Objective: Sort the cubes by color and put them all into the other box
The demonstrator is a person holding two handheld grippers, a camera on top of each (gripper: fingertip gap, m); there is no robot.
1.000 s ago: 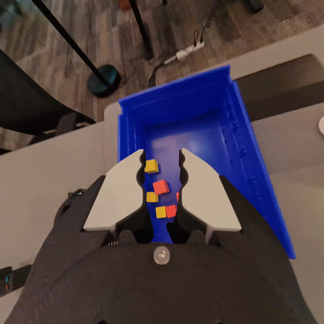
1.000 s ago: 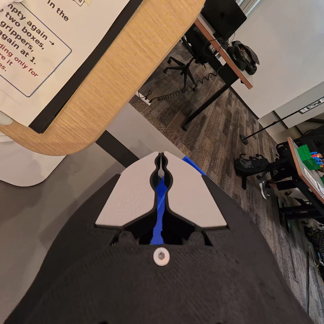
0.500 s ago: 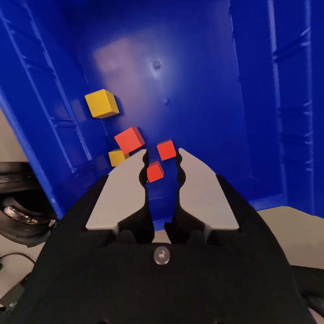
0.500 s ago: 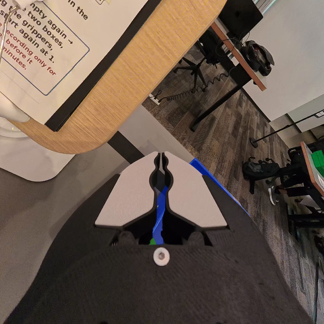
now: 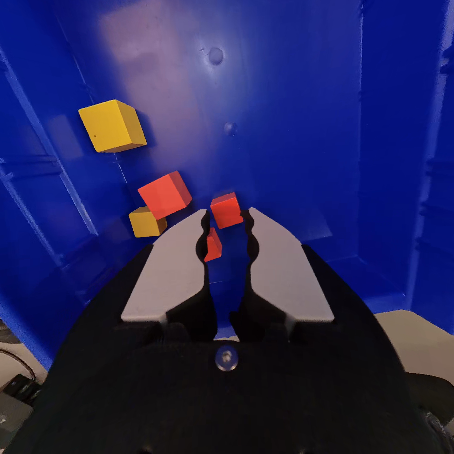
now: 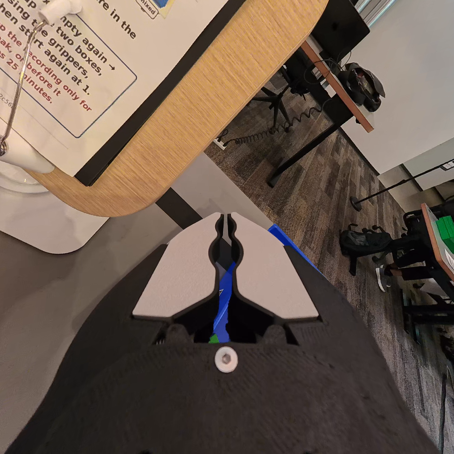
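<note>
In the left wrist view my left gripper [image 5: 227,210] reaches down into the blue box [image 5: 393,147]. A red cube [image 5: 224,212] lies on the box floor between its fingertips. The right pad touches the cube; a thin strip of blue shows between the left pad and the cube. A second red cube [image 5: 213,245] lies farther back between the fingers. A third red cube [image 5: 164,194] leans on a yellow cube [image 5: 145,223]. Another yellow cube [image 5: 110,125] lies at the left wall. My right gripper [image 6: 225,216] is shut with nothing between the pads, above a blue box [image 6: 277,232].
A wooden board [image 6: 196,98] bearing a printed sheet stands on a white base [image 6: 49,221] on the grey table [image 6: 49,294], left of my right gripper. A bit of green [image 6: 214,339] shows under it. Carpet, desks and chairs lie beyond the table edge.
My left gripper has come down from above the blue box to its floor, and its jaws have narrowed around the red cube. My right gripper stayed shut and shifted slightly.
</note>
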